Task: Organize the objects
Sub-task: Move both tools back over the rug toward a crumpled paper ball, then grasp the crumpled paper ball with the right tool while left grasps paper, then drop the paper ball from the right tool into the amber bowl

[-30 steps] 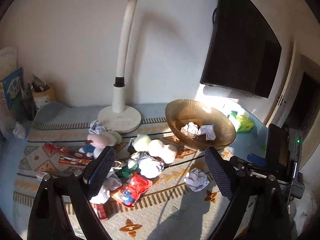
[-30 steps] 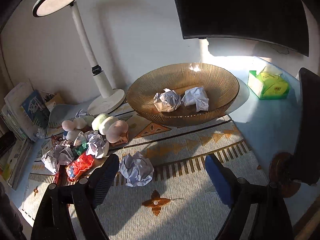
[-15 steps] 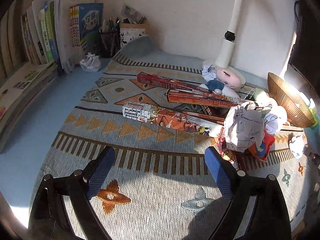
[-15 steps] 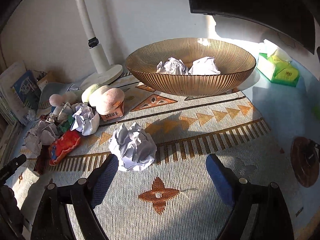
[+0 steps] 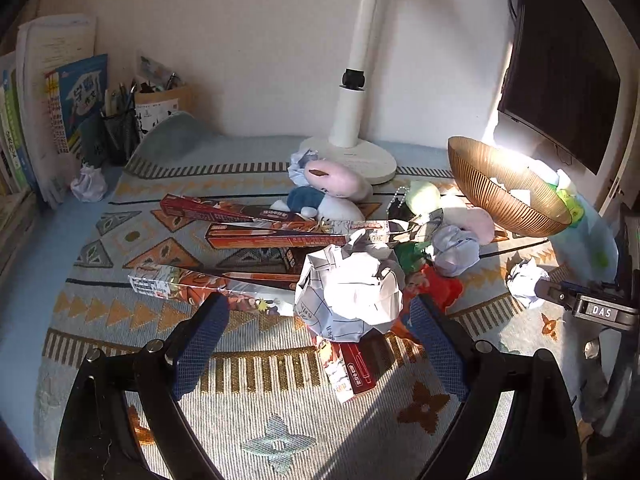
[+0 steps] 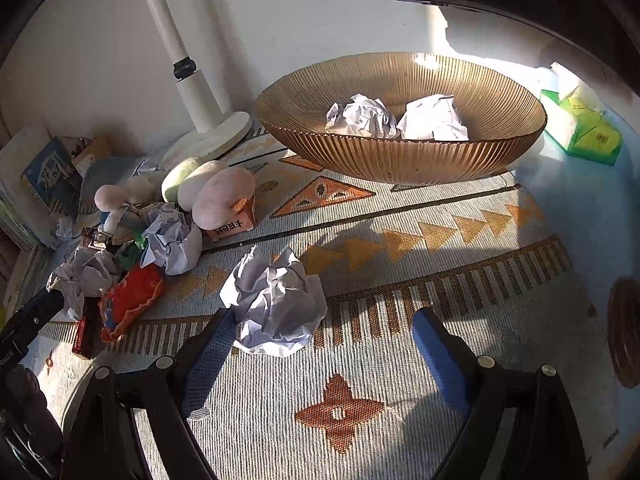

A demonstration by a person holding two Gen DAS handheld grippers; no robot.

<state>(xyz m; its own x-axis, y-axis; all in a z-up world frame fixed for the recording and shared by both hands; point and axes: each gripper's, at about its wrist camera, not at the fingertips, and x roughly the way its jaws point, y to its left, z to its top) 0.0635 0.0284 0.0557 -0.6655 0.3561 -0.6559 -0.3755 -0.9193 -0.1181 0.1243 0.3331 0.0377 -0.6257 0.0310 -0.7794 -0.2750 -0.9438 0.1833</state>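
Both tongs stand wide open and grip nothing. The left gripper (image 5: 316, 344) hangs over the near edge of the clutter, with a large crumpled paper ball (image 5: 348, 292) between its fingers, close to the right one; the pads are apart from it as far as the view shows. The right gripper (image 6: 320, 356) points down at a second paper ball (image 6: 276, 304) lying alone on the patterned mat (image 6: 400, 420), just beside its left finger and off centre in the gap.

The amber bowl (image 6: 400, 160) sits at the far right of the mat and already holds two paper balls (image 6: 396, 118), so the step in hand appears to be gathering loose paper into it.

Recommendations, as judgement only:
- Right gripper: shift leftward until the ball sits midway between the fingers, then lower until the tips nearly meet the mat before closing. A close from the present offset would likely push the ball aside.
- Left gripper: its ball rests against the long printed boxes (image 5: 256, 236) and a red packet (image 5: 436, 288). Centre on the ball and come in from above, so the fingers do not snag the box beneath or drag the packet.
- Close gently; crumpled paper compresses and can spring out of a hard pinch.
- Lift clear of the bowl's rim before release.

The lamp base (image 5: 360, 160) and plush toys (image 5: 332, 192) lie farther back, well apart from both grippers.
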